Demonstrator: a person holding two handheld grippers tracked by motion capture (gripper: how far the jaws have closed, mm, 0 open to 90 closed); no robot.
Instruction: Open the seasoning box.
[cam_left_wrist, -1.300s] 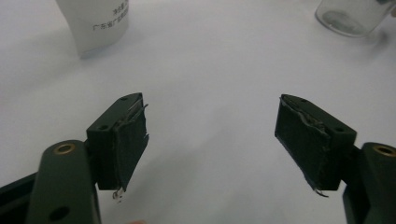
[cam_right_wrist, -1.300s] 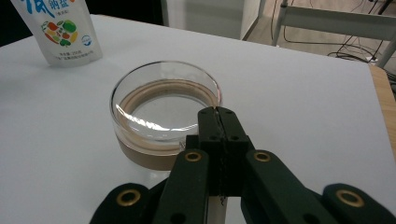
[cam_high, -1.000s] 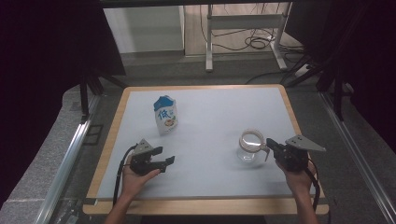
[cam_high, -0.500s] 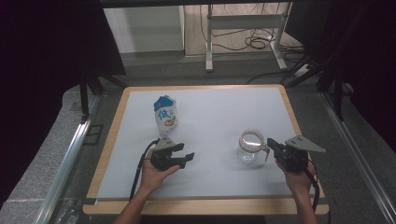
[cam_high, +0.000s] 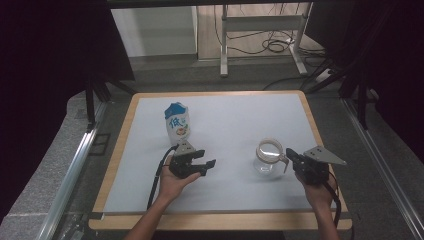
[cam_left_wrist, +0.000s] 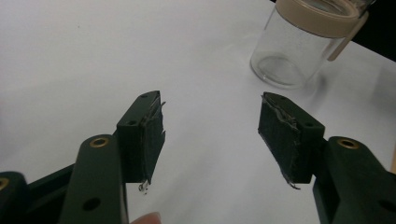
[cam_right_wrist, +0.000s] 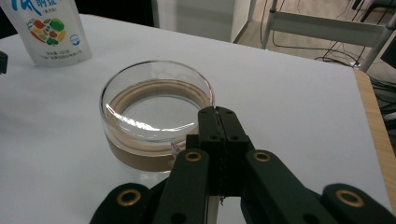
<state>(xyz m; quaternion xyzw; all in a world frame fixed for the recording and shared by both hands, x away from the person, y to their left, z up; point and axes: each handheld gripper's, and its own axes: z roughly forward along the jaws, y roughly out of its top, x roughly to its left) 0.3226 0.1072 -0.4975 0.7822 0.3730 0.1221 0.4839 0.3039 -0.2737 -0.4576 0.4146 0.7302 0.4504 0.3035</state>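
Observation:
A clear glass jar (cam_high: 266, 157) with a beige lid ring stands on the white mat (cam_high: 235, 120), right of centre. A beige tab (cam_left_wrist: 346, 36) hangs off the lid on its right side. My left gripper (cam_high: 206, 167) is held open above the mat, left of the jar and pointing at it; in the left gripper view its jaws (cam_left_wrist: 212, 112) stand wide apart with nothing between them, and the jar (cam_left_wrist: 303, 44) is ahead. My right gripper (cam_high: 290, 152) is shut, its tips (cam_right_wrist: 218, 111) at the near rim of the jar's lid (cam_right_wrist: 156, 109).
A white pouch (cam_high: 176, 122) with a blue top and printed label stands upright at the mat's left centre, just behind my left gripper. The mat has a wooden border (cam_high: 117, 150). Beyond the table lie a metal stand (cam_high: 260, 35) and floor cables.
My left gripper has moved right and a little forward across the mat, toward the jar. The right gripper and the jar have stayed put.

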